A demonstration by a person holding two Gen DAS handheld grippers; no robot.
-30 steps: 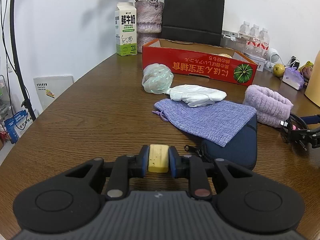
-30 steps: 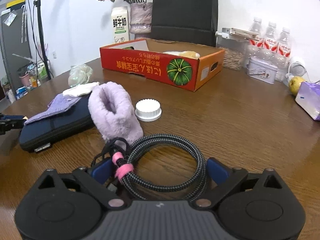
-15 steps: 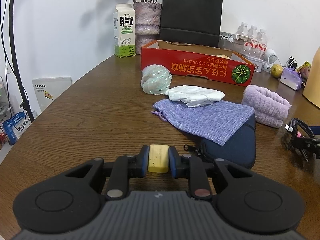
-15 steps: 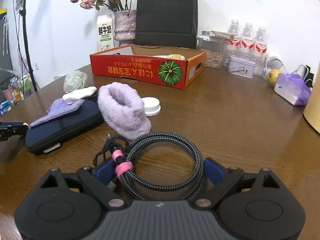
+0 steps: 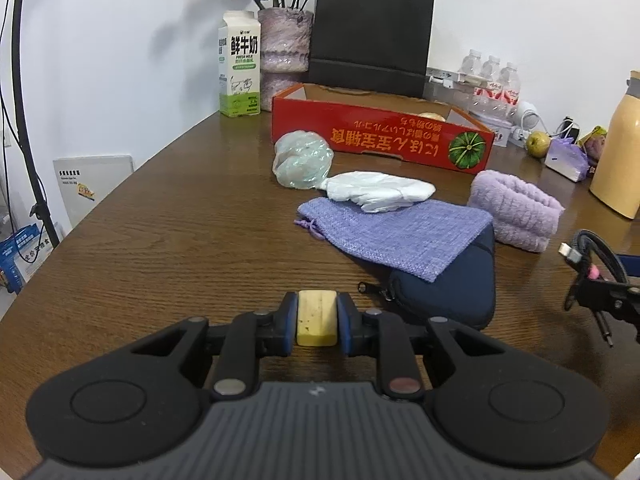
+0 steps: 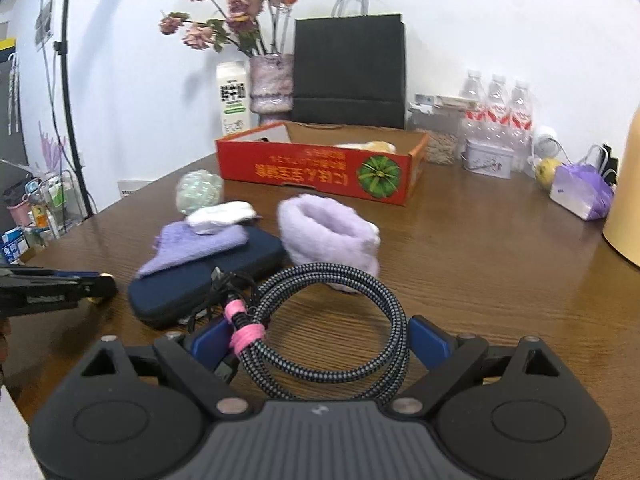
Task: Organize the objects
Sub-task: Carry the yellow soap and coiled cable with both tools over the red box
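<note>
My left gripper (image 5: 316,322) is shut on a small yellow block (image 5: 316,308) and hovers low over the brown table (image 5: 180,240), just short of a navy zip case (image 5: 452,284). The right gripper (image 6: 320,340) holds a coiled braided cable (image 6: 340,276) with a pink tie, its wide-set blue pads pressing the coil's sides. In the left wrist view this cable (image 5: 588,240) shows at the right edge. A red cardboard box (image 5: 380,136) stands open at the back. A purple pouch (image 5: 392,232), a white crumpled bag (image 5: 380,192) and a fluffy lilac band (image 5: 516,208) lie between.
A shiny greenish ball (image 5: 302,160) sits before the box. A milk carton (image 5: 239,68), flower vase (image 5: 285,48) and black paper bag (image 5: 372,36) line the wall. Water bottles (image 6: 496,112), a tin (image 6: 488,158), a purple pack (image 6: 580,192) and a yellow flask (image 5: 618,152) stand on the right.
The right gripper has drawn back from the box with the cable and swung, so the white lid is now hidden behind the lilac band. The left gripper has stayed put with its block.
</note>
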